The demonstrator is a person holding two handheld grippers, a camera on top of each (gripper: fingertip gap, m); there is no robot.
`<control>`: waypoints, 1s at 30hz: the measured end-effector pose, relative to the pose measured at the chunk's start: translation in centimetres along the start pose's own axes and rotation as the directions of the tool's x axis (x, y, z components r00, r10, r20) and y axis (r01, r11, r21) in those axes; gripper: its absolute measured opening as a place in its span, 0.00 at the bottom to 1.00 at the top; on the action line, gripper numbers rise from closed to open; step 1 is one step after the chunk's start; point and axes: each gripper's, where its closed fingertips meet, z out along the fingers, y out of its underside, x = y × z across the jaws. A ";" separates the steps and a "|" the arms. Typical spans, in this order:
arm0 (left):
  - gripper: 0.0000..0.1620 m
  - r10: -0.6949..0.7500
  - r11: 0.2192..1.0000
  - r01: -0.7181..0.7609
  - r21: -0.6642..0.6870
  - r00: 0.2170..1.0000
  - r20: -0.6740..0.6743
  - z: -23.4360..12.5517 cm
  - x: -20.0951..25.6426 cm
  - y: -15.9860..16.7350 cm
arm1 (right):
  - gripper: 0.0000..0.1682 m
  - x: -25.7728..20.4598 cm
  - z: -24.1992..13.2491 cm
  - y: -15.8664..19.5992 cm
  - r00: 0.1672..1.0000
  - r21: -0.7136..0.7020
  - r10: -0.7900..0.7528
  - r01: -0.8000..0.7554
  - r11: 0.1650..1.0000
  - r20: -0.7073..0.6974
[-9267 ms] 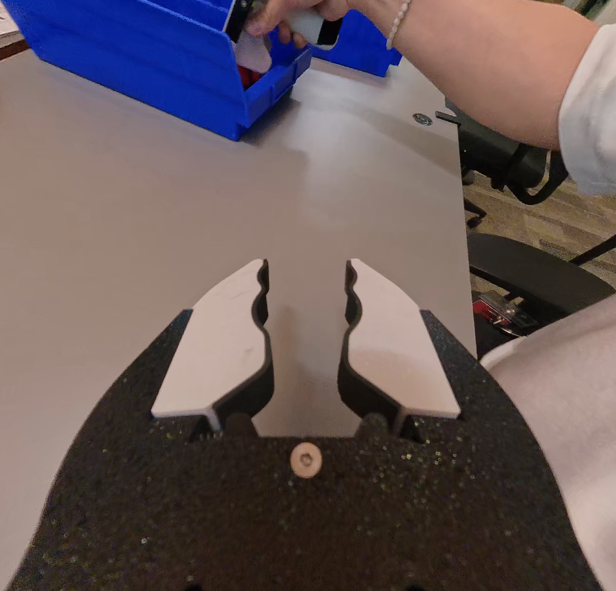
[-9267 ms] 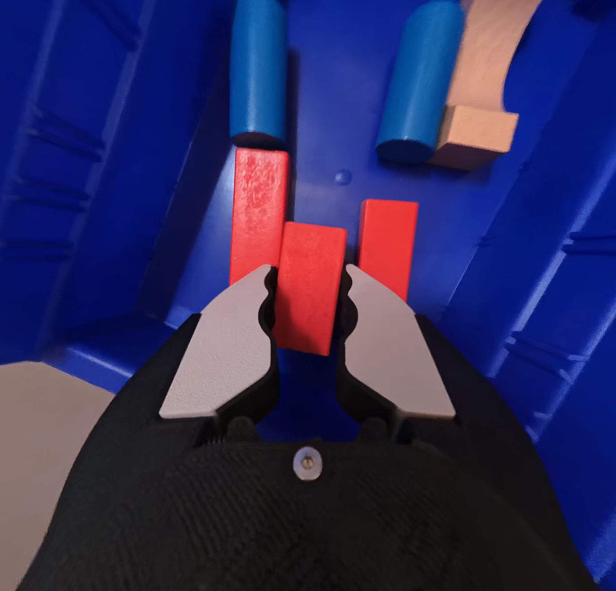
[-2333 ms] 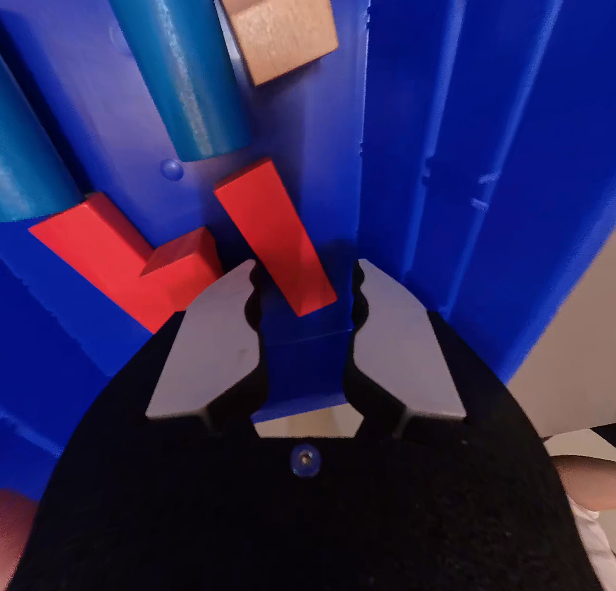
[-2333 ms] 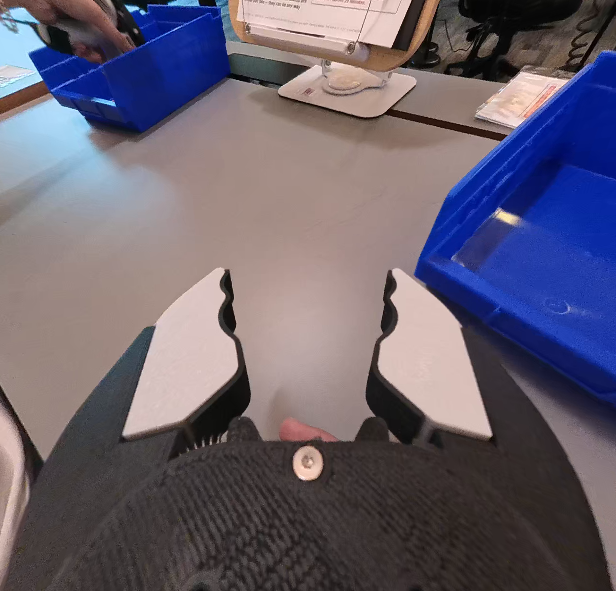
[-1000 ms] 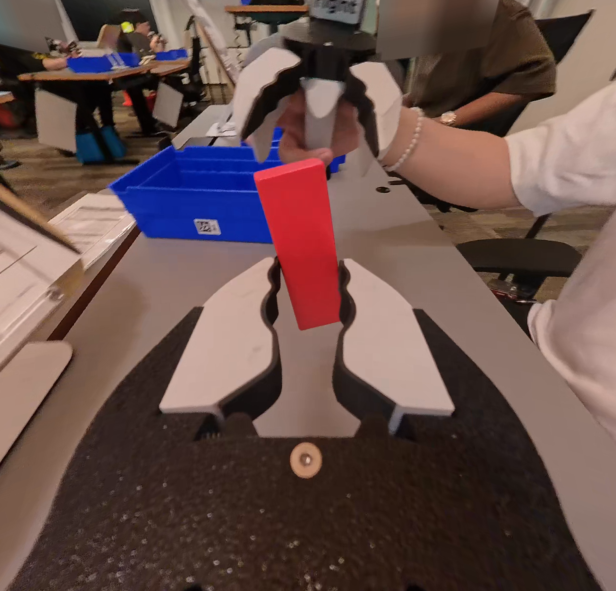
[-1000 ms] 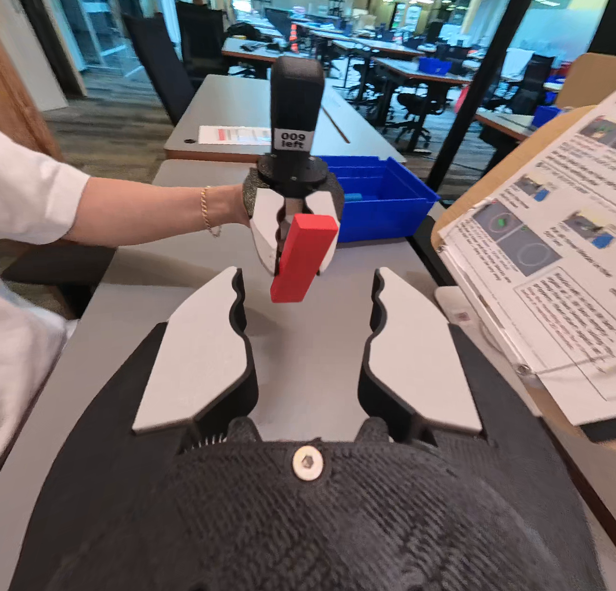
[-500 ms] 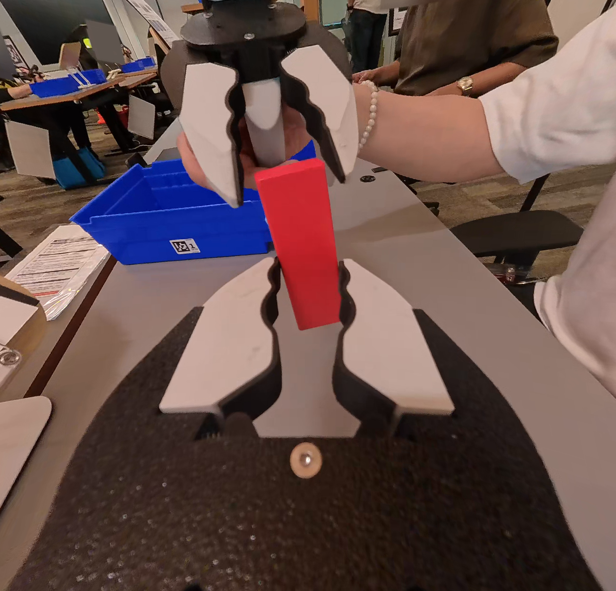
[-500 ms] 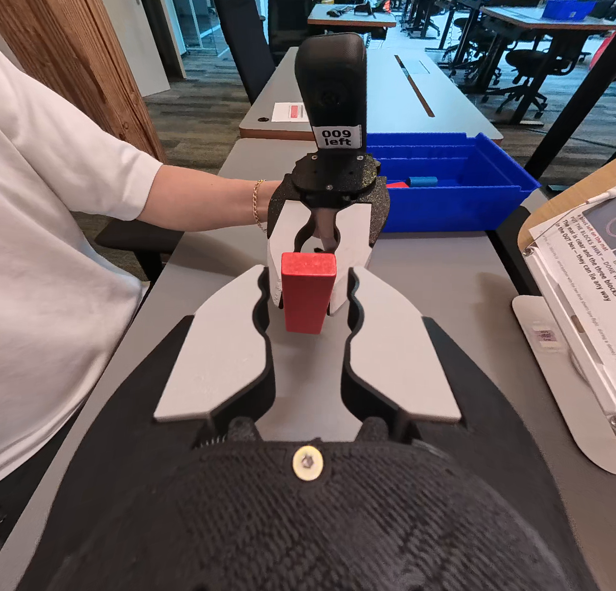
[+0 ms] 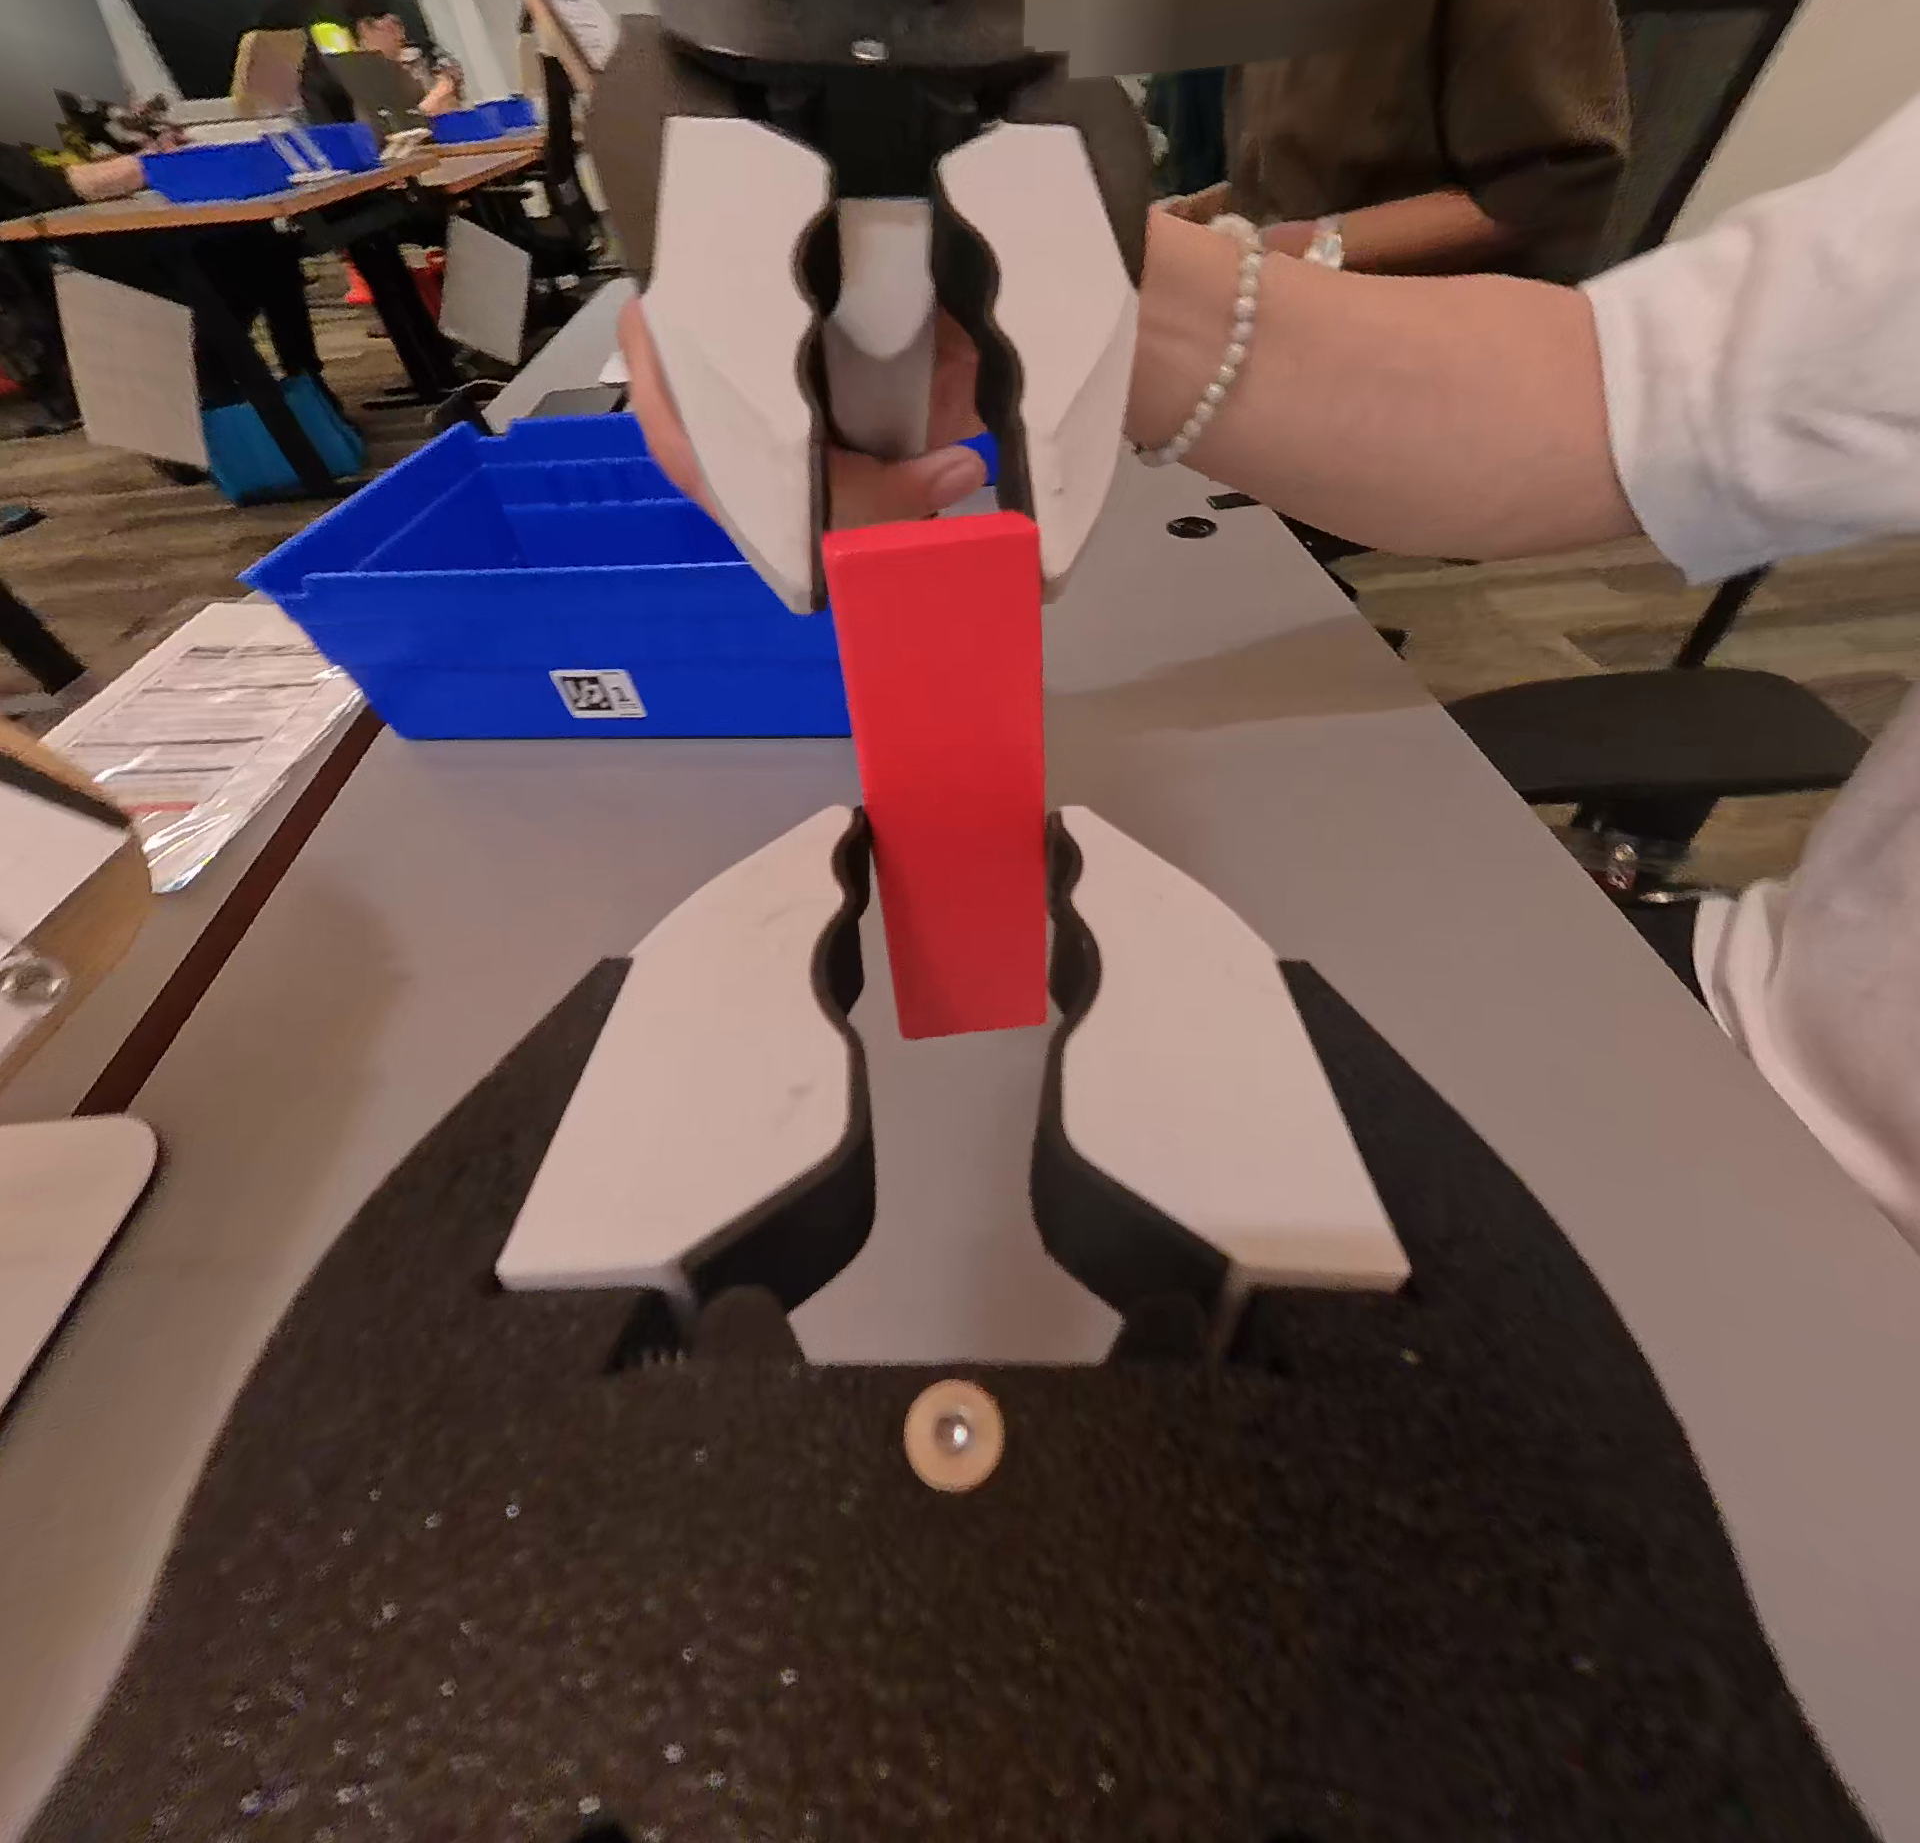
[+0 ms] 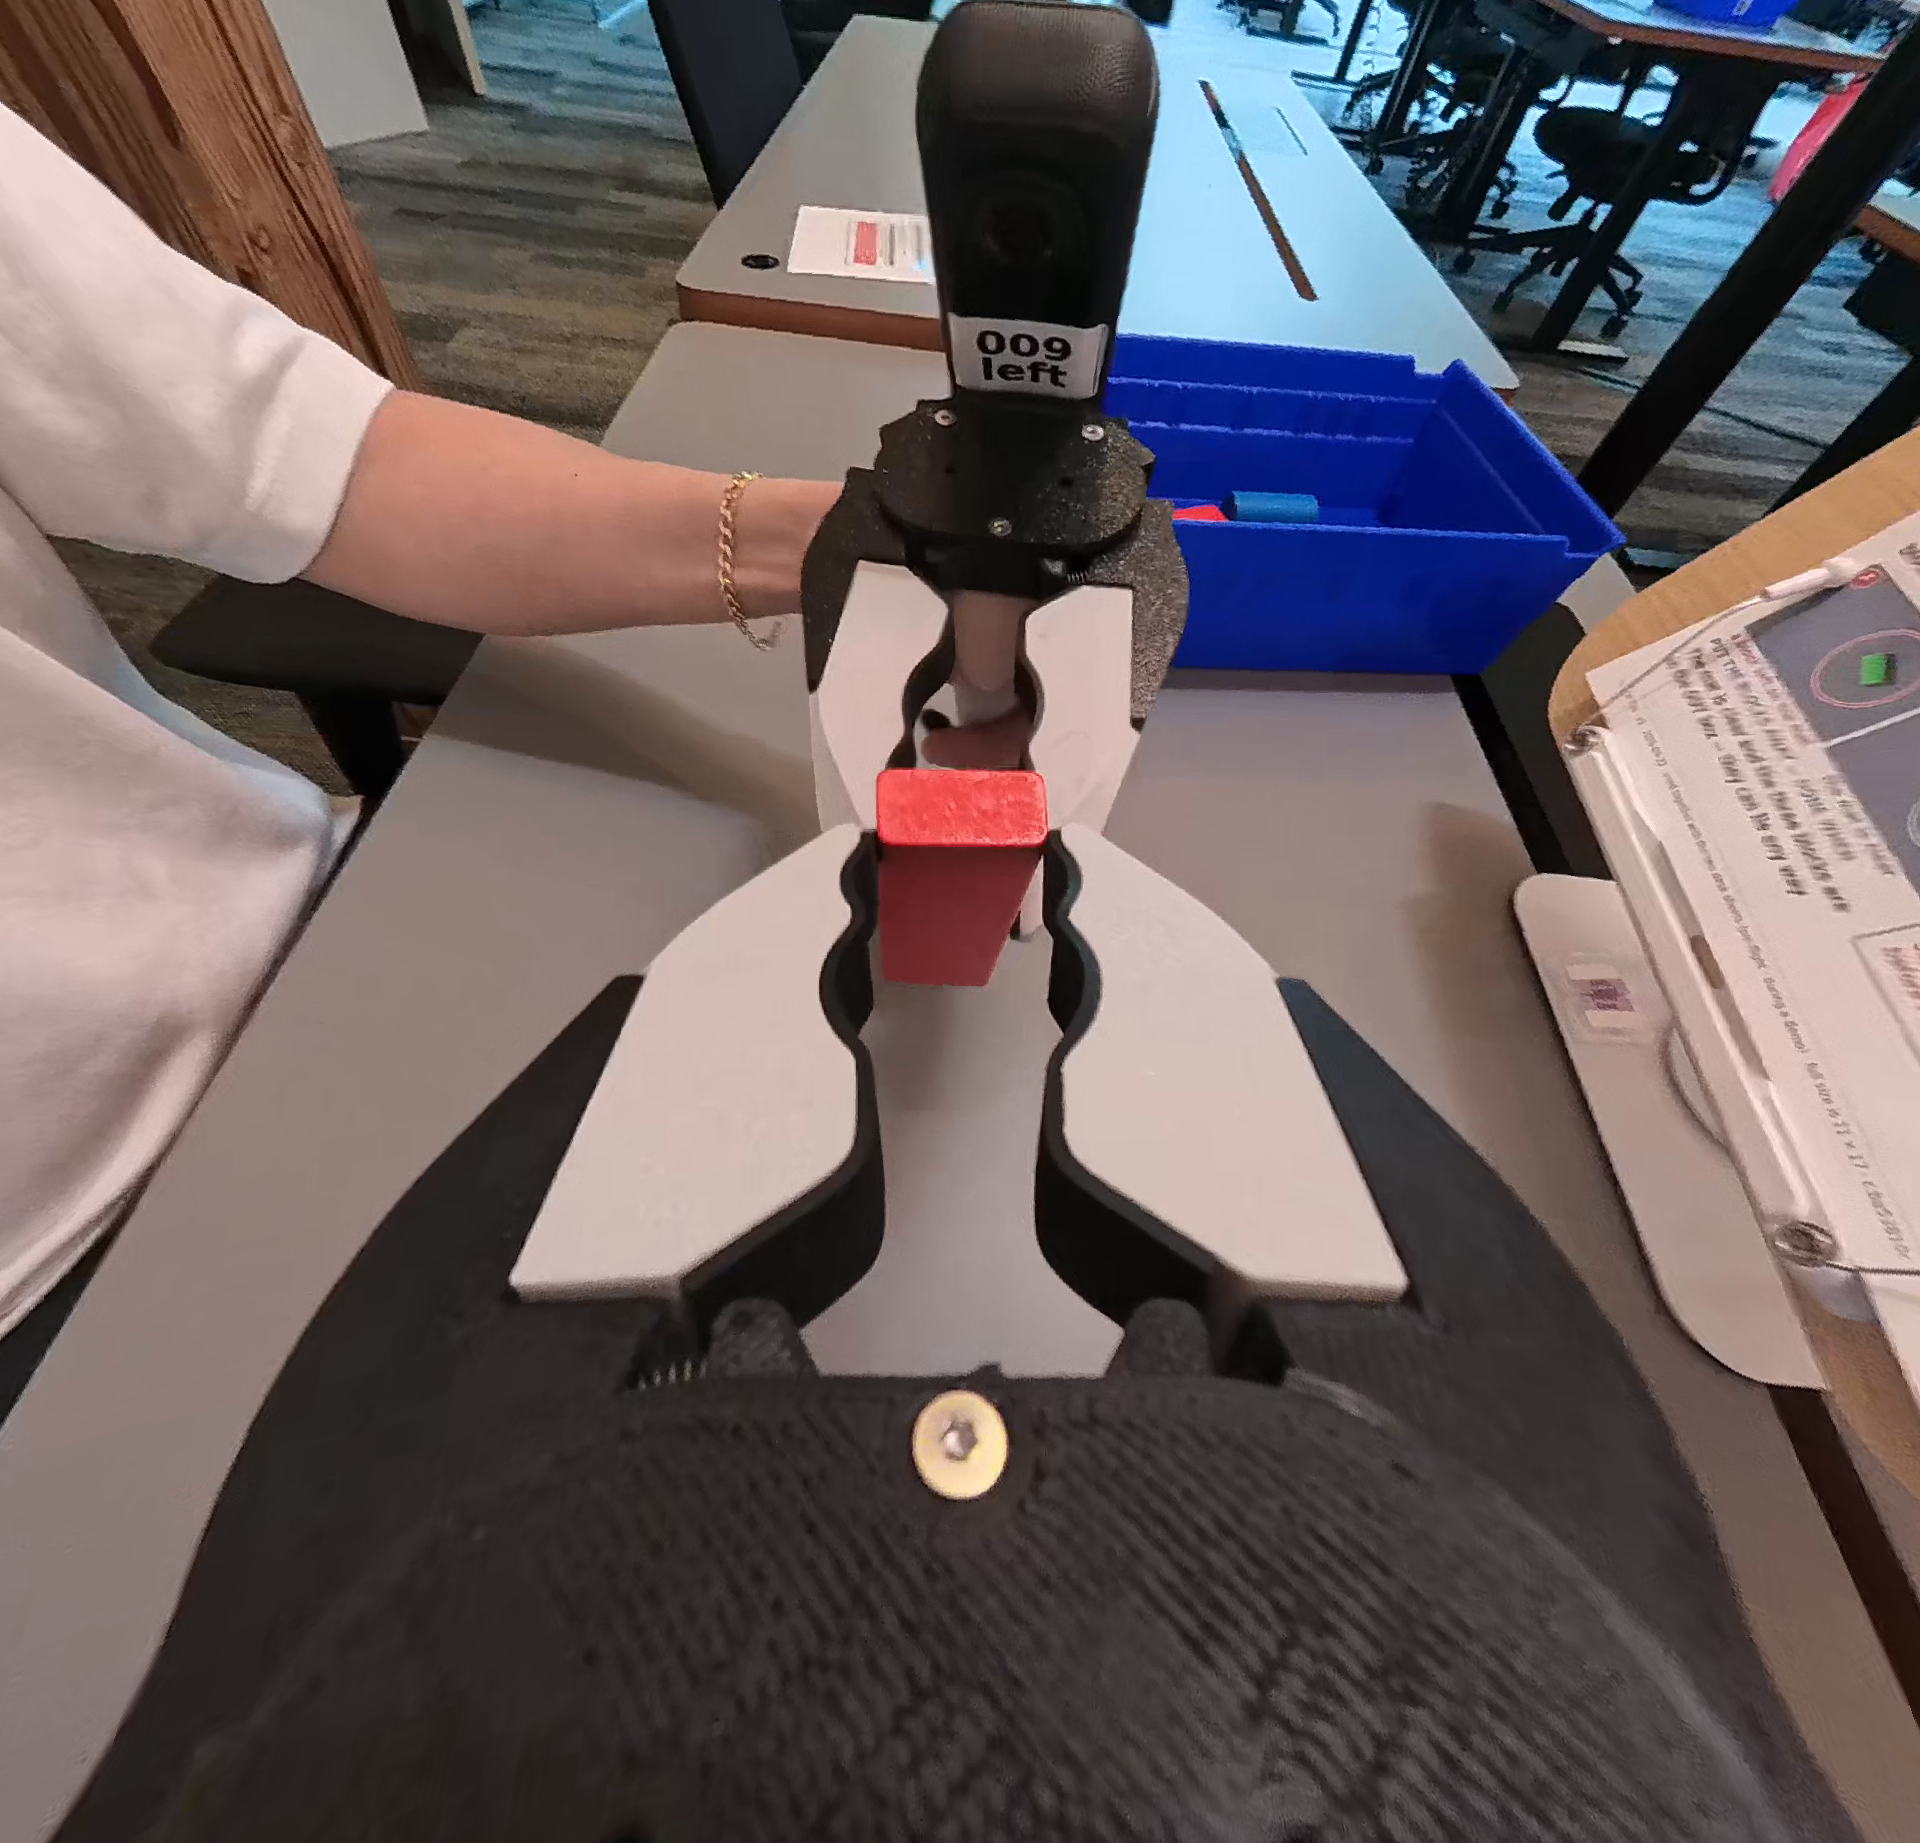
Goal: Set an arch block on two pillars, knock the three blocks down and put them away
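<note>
A red block (image 9: 945,754) is held in the air over the grey table (image 9: 499,889), between two grippers that face each other. My left gripper (image 9: 956,827) is shut on the near end of the block. My right gripper (image 9: 925,588) faces it, with its fingertips pressed on both sides of the block's far end. In the right wrist view my right gripper (image 10: 961,843) is shut on the end of the red block (image 10: 961,806), and my left gripper (image 10: 966,796) holds the other end just behind it.
A blue bin (image 9: 540,640) stands on the table behind the right gripper. Another blue bin (image 10: 1351,588), with a blue cylinder (image 10: 1273,505) in it, stands behind the left gripper. A paper stand (image 10: 1766,858) is at the table's side. A black chair (image 9: 1662,744) stands beside the table. Left tips to right tips: about 4 cm.
My right gripper has come up to the block's free end and closed on it. My left gripper has kept its hold on the block.
</note>
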 end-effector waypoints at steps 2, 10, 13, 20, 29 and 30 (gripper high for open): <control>0.26 -0.036 0.999 0.036 0.012 0.998 0.060 -0.2 -1.0 0.1 | 0.18 1.1 -0.3 0.5 0.997 -0.017 -0.035 0.033 0.999 -0.071; 0.53 -0.167 0.975 0.198 -0.096 0.949 0.266 -2.3 -2.7 4.4 | 0.18 5.7 -2.5 7.0 0.991 -0.130 0.013 -0.031 0.991 -0.136; 0.53 -0.188 0.971 0.219 -0.091 0.944 0.272 -2.9 -1.6 5.1 | 0.18 6.9 -2.8 8.7 0.991 -0.095 0.059 -0.071 0.993 -0.124; 0.52 -0.239 0.959 0.269 -0.087 0.936 0.259 -3.2 0.8 6.8 | 0.18 7.7 -2.1 11.9 0.990 -0.142 0.096 -0.111 0.984 -0.106; 0.51 -0.254 0.956 0.278 -0.097 0.945 0.207 -2.1 2.8 7.4 | 0.18 7.7 -1.2 13.2 0.996 -0.218 0.062 -0.074 0.973 -0.062; 0.51 -0.256 0.955 0.280 -0.099 0.945 0.203 -2.0 2.9 7.5 | 0.18 7.8 -1.1 13.2 0.996 -0.215 0.060 -0.072 0.974 -0.063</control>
